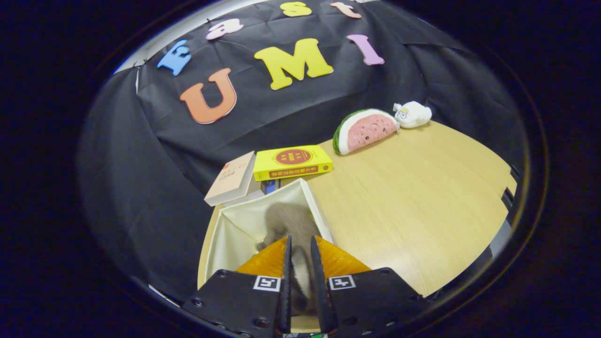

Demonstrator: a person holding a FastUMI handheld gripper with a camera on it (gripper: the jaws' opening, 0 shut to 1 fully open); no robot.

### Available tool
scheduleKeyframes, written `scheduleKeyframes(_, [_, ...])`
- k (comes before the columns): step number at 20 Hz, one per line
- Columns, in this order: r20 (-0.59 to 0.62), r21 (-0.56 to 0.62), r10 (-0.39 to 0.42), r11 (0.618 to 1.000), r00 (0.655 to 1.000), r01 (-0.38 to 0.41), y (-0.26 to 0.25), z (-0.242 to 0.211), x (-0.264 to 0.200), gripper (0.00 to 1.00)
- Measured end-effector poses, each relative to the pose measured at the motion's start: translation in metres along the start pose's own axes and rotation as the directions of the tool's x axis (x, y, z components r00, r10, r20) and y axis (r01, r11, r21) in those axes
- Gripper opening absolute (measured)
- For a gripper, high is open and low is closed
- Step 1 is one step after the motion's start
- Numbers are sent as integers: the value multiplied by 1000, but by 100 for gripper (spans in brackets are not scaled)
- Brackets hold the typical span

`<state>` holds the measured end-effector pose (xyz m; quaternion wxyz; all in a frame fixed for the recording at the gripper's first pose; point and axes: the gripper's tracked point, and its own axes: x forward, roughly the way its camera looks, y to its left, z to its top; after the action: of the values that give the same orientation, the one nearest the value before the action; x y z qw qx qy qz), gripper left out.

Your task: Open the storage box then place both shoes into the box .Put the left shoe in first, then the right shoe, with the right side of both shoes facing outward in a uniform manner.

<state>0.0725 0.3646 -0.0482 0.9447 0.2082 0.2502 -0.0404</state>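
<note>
The tool [299,249] pinches a grey shoe [287,220] between its fingers, low in the middle of the frame; the shoe hangs inside the open white box [235,225]; the box sits on the surface [413,197] below two books [291,162].

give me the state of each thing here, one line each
storage box: open, cream lining showing, on the table by the books
grey shoe: held between the fingers, blurred, down in the open box
gripper: shut on the grey shoe
yellow book: closed, lying flat on the stack
beige book: closed, tilted beside the yellow one
watermelon plush: resting on its flat edge
white plush: lying beside the watermelon plush
</note>
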Motion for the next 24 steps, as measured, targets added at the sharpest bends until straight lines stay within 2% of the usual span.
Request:
scheduleKeyframes(3, [94, -66, 68, 996, 993, -62, 9, 24, -18, 36])
scheduleKeyframes(5, [169, -126, 123, 987, 978, -102, 12, 39, -35, 47])
scheduleKeyframes(7, [247, -199, 157, 974, 956, -109, 7, 53, -48, 57])
scheduleKeyframes(11, [355, -320, 219, 942, 909, -102, -7, 77, -74, 94])
scheduleKeyframes(12, [381, -352, 253, 929, 889, -113, -10, 84, -81, 96])
scheduleKeyframes(15, [454, -422, 286, 903, 844, -79, -46, 106, -94, 97])
scheduleKeyframes(18, [500, -426, 312, 901, 808, -84, -82, 122, -112, 96])
scheduleKeyframes(24, [541, -463, 338, 884, 770, -62, -150, 148, -156, 96])
